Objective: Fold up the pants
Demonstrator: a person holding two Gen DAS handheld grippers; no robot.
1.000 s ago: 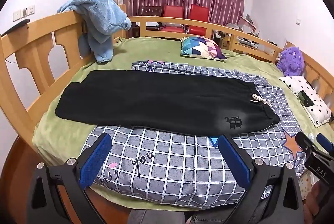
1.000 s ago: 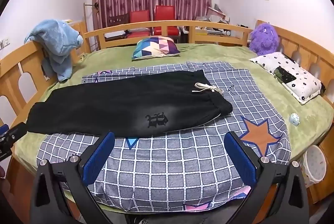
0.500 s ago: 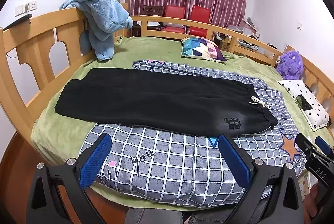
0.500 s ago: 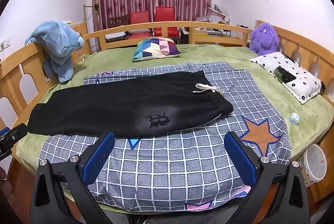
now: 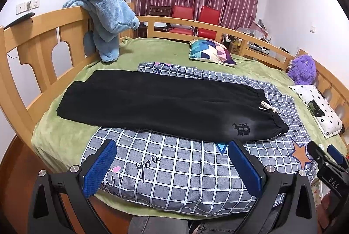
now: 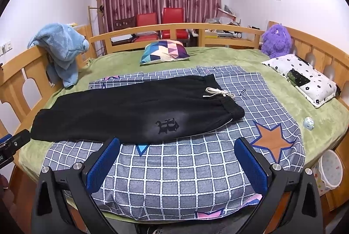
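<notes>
Black pants [image 5: 165, 103] lie flat across the bed, folded lengthwise, waistband with a white drawstring [image 5: 269, 108] at the right and leg ends at the left. In the right wrist view the same pants [image 6: 130, 114] show a dark logo [image 6: 166, 125] near the front edge. My left gripper [image 5: 172, 165] is open, hovering short of the pants over the checked quilt. The right gripper [image 6: 177, 163] is open too, in front of the waistband end. Neither touches the pants.
A checked grey quilt [image 5: 185, 170] lies under the pants on a green bedspread [image 5: 63, 138]. Wooden rails [image 5: 32, 48] ring the bed. A blue plush towel [image 5: 106, 20] hangs at left; a patterned cushion [image 6: 165, 52], purple toy [image 6: 277, 41] and dotted pillow [image 6: 305, 79] sit behind.
Both grippers have drifted slightly, the left view shifting a little to the right and nearer the bed. The pants have not moved and both grippers stay open.
</notes>
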